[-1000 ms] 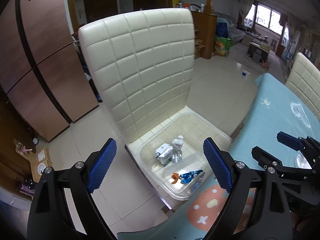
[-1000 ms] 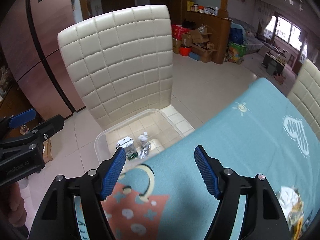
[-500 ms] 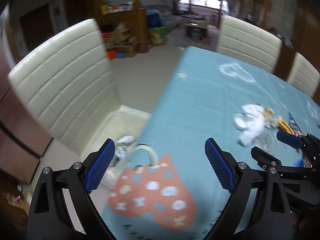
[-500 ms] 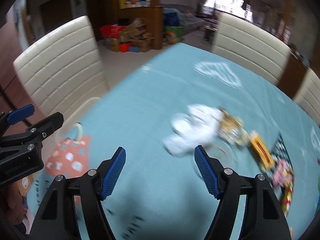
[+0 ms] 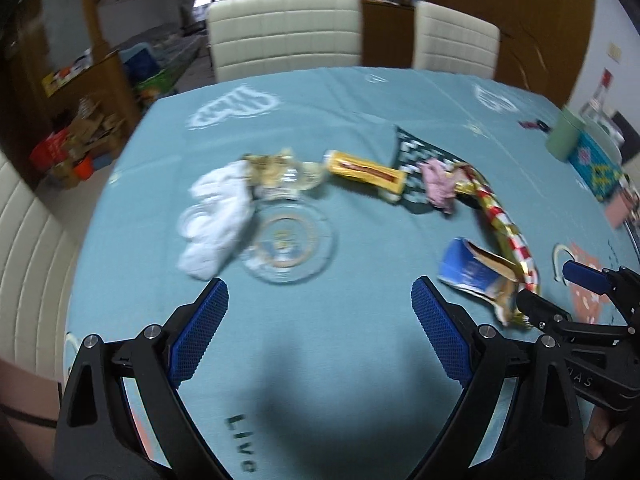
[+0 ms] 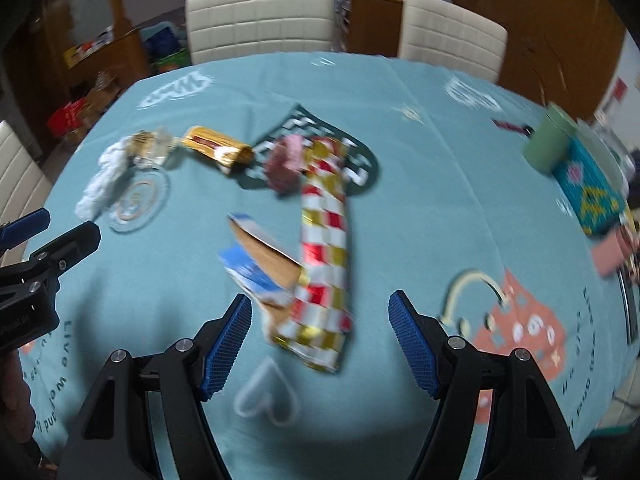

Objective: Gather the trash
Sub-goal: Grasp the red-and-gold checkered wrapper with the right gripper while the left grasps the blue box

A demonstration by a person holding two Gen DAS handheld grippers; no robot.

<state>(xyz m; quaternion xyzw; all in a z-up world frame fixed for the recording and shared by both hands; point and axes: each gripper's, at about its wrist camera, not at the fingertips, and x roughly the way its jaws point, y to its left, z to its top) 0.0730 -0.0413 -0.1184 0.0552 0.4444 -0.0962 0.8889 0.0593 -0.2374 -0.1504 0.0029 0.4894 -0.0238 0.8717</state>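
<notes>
Trash lies on the teal tablecloth [image 5: 320, 360]: a white crumpled tissue [image 5: 218, 216], a clear plastic lid [image 5: 286, 240], a yellow wrapper [image 5: 366, 172], a pink wad [image 5: 438, 182], a red-gold checked wrapper [image 6: 324, 256] and a torn blue carton [image 6: 256, 268]. My left gripper [image 5: 320, 340] is open and empty, above the cloth short of the lid. My right gripper [image 6: 320, 336] is open and empty, with the near end of the checked wrapper between its fingers [image 6: 228, 340]. The trash bin is out of view.
A green cup [image 6: 548, 144] and a patterned box [image 6: 592, 196] stand at the table's right side. Cream chairs [image 5: 286, 32] stand at the far edge and at the left [image 5: 28, 256]. Cartons clutter the floor at the left [image 5: 80, 140].
Both grippers have swung right, away from the chair with the clear bin, over the table to the trash pile. Both stay open and empty.
</notes>
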